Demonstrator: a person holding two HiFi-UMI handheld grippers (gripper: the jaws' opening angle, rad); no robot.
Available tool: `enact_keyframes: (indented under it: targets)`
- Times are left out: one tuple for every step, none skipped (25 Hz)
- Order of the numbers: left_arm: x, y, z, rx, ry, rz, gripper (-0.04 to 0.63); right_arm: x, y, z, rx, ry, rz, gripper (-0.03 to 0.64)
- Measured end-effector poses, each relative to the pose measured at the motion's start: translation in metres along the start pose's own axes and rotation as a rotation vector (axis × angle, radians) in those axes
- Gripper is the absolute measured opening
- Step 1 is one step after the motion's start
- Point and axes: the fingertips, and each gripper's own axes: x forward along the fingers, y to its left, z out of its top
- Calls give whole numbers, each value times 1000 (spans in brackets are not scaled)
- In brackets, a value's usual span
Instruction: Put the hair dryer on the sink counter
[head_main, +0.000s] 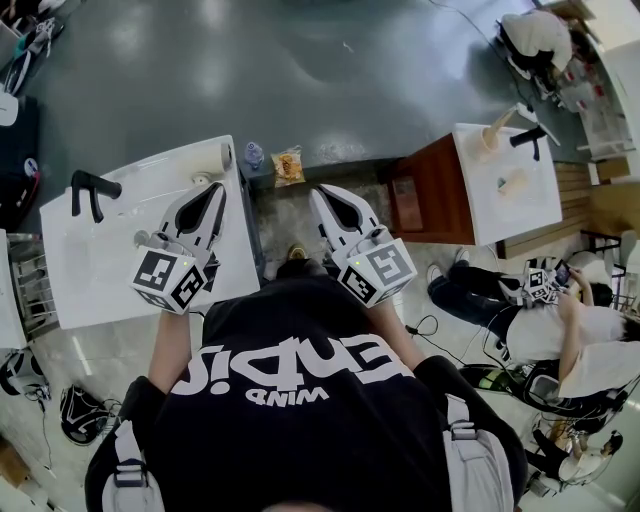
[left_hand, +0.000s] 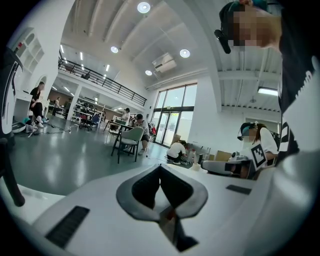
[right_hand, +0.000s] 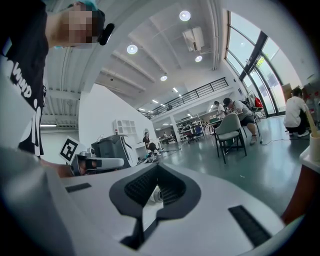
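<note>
The hair dryer, if that is what it is, shows as a white barrel lying at the far right corner of the sink counter. It's small from up here, and its handle is hard to make out. A black faucet stands toward the counter's left end. Just beside the barrel, the left gripper hangs over the counter's right edge without touching the barrel. Its own view has the jaw tips meeting, nothing between them. The right gripper is off the counter, above the floor, jaws together as well. Through the gap under those tips a small white tube peeks out, too cut off to identify. Farther right sits a second counter, its fittings blurred. The holder's black shirt hides everything nearer.
</note>
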Motion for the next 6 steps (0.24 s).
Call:
enact_keyframes:
  targets:
    - [0,0,-1,-4,1,0,20,0,0,0,-1,-1,-1,18]
    - [1,0,-2,-8,3,-1,20,-1,-1,0,-1,-1,-1,18]
    - [1,-1,-3,-12,5,-3,20,-1,-1,0,0,0,-2,18]
    - [2,-1,-4,-15,7,-5,20,-1,-2,-1,2,1,-2,18]
    - [2,-1,-5,-17,9,-8,20,-2,-2,-1,4,2,-3,18]
    - [2,-1,-5,-20,12,-10,20,-2,-3,-2,5,4,-3,18]
